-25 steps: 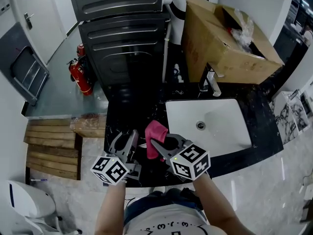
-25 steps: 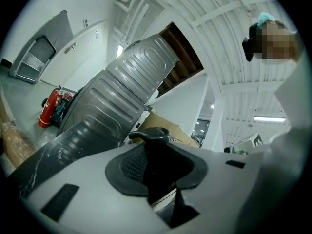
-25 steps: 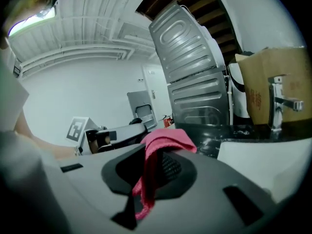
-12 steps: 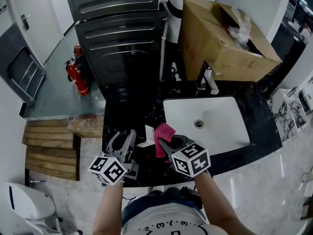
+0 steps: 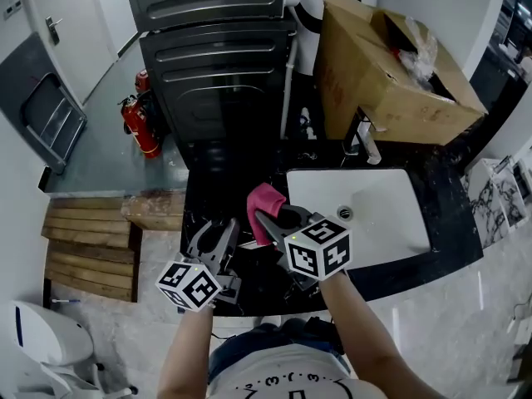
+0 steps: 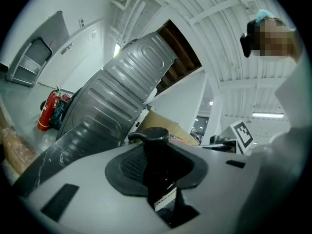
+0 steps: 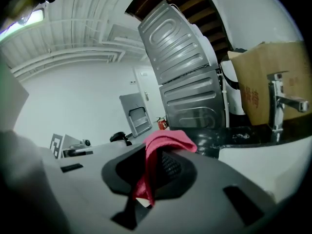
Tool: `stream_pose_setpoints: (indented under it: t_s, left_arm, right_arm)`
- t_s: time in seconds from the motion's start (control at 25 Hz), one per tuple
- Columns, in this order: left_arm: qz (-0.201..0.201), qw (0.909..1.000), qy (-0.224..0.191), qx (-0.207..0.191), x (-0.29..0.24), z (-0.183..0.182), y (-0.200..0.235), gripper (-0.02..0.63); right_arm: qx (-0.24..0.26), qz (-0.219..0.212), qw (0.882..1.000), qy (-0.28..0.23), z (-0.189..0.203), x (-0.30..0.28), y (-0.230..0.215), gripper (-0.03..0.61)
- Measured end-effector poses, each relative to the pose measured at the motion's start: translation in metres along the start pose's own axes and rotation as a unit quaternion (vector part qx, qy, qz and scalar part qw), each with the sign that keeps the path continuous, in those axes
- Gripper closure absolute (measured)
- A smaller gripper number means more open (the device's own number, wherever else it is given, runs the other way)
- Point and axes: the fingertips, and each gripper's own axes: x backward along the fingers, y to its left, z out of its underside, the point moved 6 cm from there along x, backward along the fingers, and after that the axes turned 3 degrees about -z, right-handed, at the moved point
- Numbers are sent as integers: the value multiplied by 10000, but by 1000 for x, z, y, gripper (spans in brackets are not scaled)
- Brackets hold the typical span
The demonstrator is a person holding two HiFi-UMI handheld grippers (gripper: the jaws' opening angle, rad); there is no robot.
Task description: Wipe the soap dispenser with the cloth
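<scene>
The left tongs [image 6: 157, 179] clamp the black soap dispenser [image 6: 155, 152] below its pump head, steadying it at the counter's [image 5: 208, 191] near edge for rubbing. Just to its right, the right tongs [image 5: 268, 219] pinch the pink cloth [image 5: 264, 199], draped over their tips as a wiping pad.

"Left side?"
"The bare left forearm [image 5: 184, 352] reaches forward. The left grey two-jaw gripper [image 5: 214, 234] is level, jaws clamped on a black pump-top soap dispenser [image 6: 155, 152]."
"Right?"
"The right grey two-jaw gripper [image 5: 273, 219] is just beside it, tipped slightly down, jaws pinching a pink cloth [image 5: 264, 199]."

Grippers: two (left gripper [image 5: 220, 233], right gripper [image 5: 270, 216])
Cloth [image 5: 264, 199]: one
Soap dispenser [image 6: 156, 165]: one
Sink [image 5: 391, 223]: one
Tap [image 5: 363, 144]: one
Cardboard box [image 5: 374, 73]: one
</scene>
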Motion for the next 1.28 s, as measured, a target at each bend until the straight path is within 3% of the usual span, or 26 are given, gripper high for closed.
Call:
stream_pose_setpoints:
  t_s: [0.16, 0.4, 0.6, 0.84, 1.08, 1.28]
  left_arm:
    - [-3, 10000, -26, -2, 0, 0, 0, 506]
    - [28, 10000, -30, -57, 0, 1, -1, 506]
    - [93, 9997, 31, -240, -4, 0, -5, 506]
    - [464, 9977, 356, -354, -12, -2, -5, 506]
    - [675, 9862, 735, -1319, -28, 1, -29, 506]
    - [640, 9607, 1118, -2461, -44, 16, -59, 508]
  right_arm:
    - [18, -20, 10000, 71, 1, -3, -9, 531]
    - [21, 572, 9972, 485, 22, 0, -38, 531]
    - [-132, 786, 9952, 575, 35, 6, -48, 531]
    - [-435, 1053, 9932, 237, 30, 32, -52, 530]
    - [-543, 1405, 9884, -211, 20, 68, -58, 529]
    - [-700, 1651, 9824, -530, 16, 97, -62, 529]
